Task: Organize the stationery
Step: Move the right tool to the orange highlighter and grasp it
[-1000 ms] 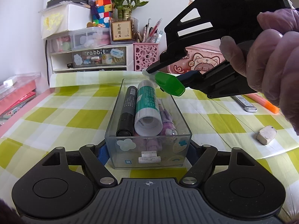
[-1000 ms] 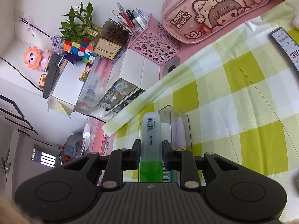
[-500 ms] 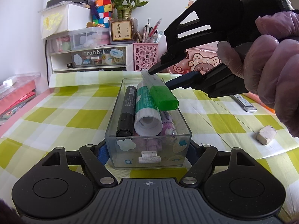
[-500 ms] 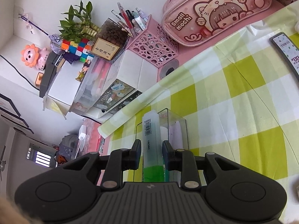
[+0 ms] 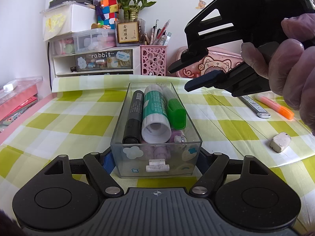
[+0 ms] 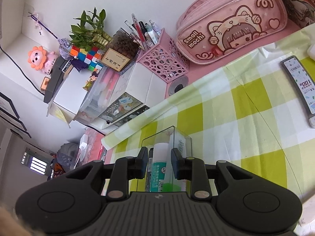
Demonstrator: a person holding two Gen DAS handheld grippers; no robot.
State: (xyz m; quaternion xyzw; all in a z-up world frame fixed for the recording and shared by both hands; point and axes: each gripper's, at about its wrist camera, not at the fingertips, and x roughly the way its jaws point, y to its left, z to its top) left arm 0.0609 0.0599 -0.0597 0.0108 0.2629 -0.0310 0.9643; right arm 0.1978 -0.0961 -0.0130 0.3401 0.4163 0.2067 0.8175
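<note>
My left gripper [image 5: 155, 160] is shut on the near end of a clear plastic box [image 5: 156, 163] on the checked tablecloth. In the box lie a black marker [image 5: 133, 116], a glue stick [image 5: 154, 114], a green-capped highlighter [image 5: 176, 111] and pink items underneath. My right gripper [image 5: 178, 78] hovers open and empty above the box's far right end. In the right wrist view, my right gripper [image 6: 159, 166] stands open above the box [image 6: 167, 137], with the glue stick [image 6: 160, 165] below.
On the cloth to the right lie an orange highlighter [image 5: 275, 108], a lead-refill case [image 5: 255, 106] and a white eraser [image 5: 279, 141]. At the back stand a pink pen holder [image 5: 153, 60], a drawer unit [image 5: 92, 59] and a pink pencil case [image 6: 232, 23].
My right gripper held the green-capped highlighter over the box, lowered it, then opened. The highlighter now lies in the box and the gripper has lifted away. The left gripper has not moved.
</note>
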